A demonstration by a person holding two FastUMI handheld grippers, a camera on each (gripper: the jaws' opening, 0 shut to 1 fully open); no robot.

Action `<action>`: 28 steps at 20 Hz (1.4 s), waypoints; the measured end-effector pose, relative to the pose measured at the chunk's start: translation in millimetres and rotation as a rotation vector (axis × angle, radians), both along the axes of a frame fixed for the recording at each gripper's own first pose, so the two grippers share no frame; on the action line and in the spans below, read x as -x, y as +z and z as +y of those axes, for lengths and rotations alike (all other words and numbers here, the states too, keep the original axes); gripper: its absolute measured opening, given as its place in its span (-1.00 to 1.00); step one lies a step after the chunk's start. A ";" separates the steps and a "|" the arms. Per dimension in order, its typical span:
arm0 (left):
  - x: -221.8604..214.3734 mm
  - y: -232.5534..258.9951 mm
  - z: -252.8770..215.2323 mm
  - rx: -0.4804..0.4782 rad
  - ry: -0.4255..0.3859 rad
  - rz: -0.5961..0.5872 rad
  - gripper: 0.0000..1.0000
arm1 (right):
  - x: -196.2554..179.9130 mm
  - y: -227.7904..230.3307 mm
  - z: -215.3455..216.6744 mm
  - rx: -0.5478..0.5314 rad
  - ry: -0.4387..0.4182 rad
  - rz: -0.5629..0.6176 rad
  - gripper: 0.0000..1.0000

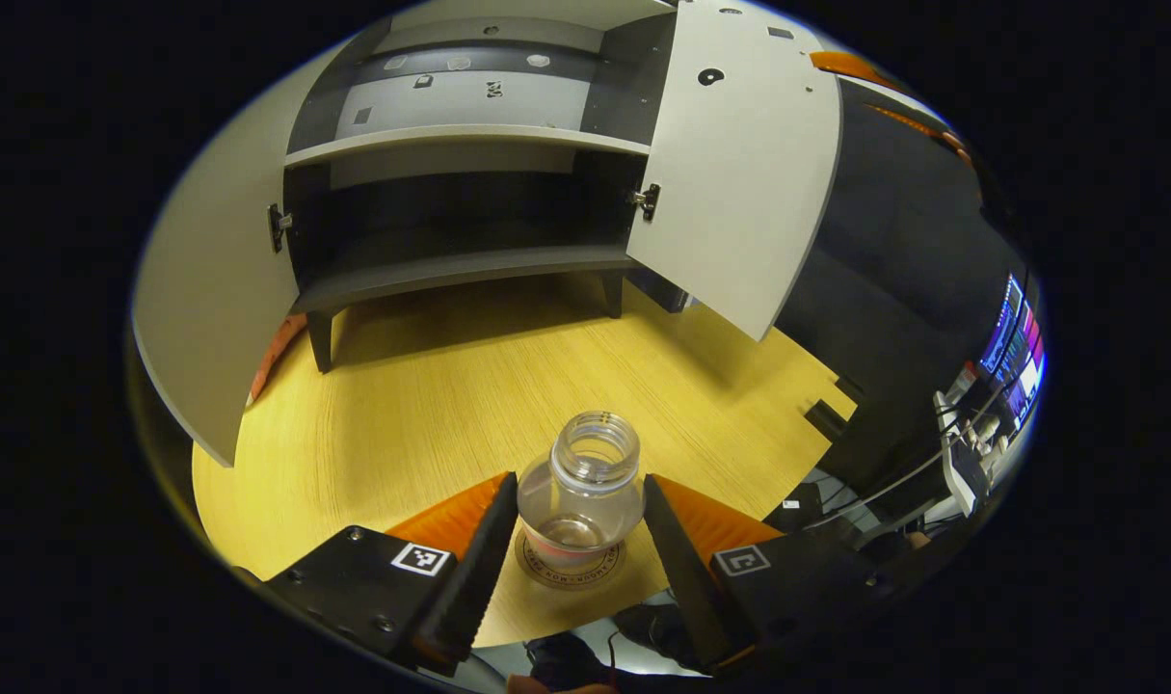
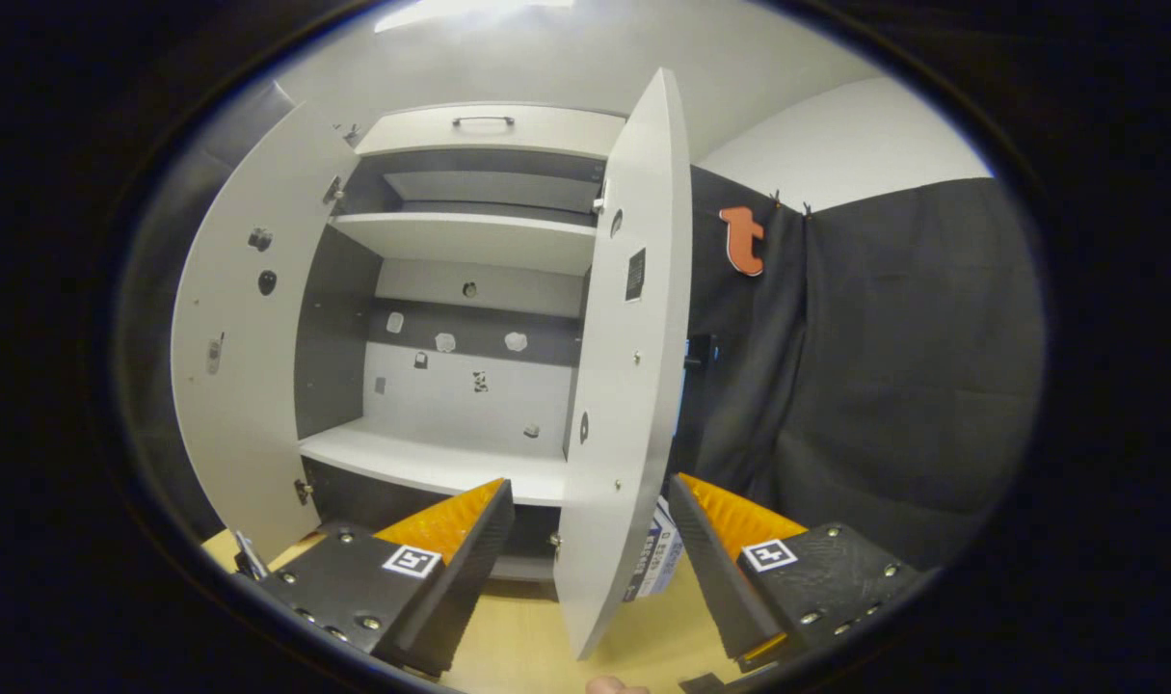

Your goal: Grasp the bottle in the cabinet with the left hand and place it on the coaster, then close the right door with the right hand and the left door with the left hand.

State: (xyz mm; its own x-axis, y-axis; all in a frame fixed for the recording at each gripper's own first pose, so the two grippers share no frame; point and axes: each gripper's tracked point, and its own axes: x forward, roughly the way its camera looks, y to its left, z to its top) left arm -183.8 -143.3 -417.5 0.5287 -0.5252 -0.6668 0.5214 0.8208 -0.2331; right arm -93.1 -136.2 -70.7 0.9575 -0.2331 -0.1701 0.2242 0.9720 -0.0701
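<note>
Black serrated fingers (image 1: 489,540) of the left gripper (image 1: 579,540) flank the clear glass bottle (image 1: 582,492), which stands upright, uncapped, on the round coaster (image 1: 571,564) at the near edge of the wooden table (image 1: 431,405). The jaws sit just beside its walls; whether they press it or have let go I cannot tell. The coaster carries a ring of lettering too small to read. Beyond, the cabinet (image 1: 469,145) stands with both doors swung wide and its shelves bare.

With the bottle seemingly placed, the right door (image 2: 624,386) looks like the next concern. In the right gripper view it stands edge-on straight ahead, its lower edge between the spread fingers of the right gripper (image 2: 590,569), which holds nothing. The dark label on the door is illegible. The left door (image 2: 248,386) lies farther to the side.
</note>
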 end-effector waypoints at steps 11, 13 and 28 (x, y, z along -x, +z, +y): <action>0.0 27.6 0.3 -0.008 -0.032 -0.055 0.68 | 0.3 0.8 0.3 0.015 0.001 0.000 0.87; -5.4 37.6 4.4 -0.017 -0.023 -0.084 0.68 | 1.6 -2.0 0.3 0.012 -0.001 0.007 0.87; -88.2 223.7 25.9 0.029 0.140 -0.489 0.66 | 5.0 34.5 -48.5 0.124 -0.132 -0.095 0.96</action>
State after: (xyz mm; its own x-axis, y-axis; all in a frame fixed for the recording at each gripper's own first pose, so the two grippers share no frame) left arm -95.6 -117.4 -193.8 0.8419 -0.4417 -0.3101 0.4609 0.8874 -0.0125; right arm -98.1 -184.7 -36.2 0.9277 -0.3708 -0.0429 0.3600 0.9192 -0.1597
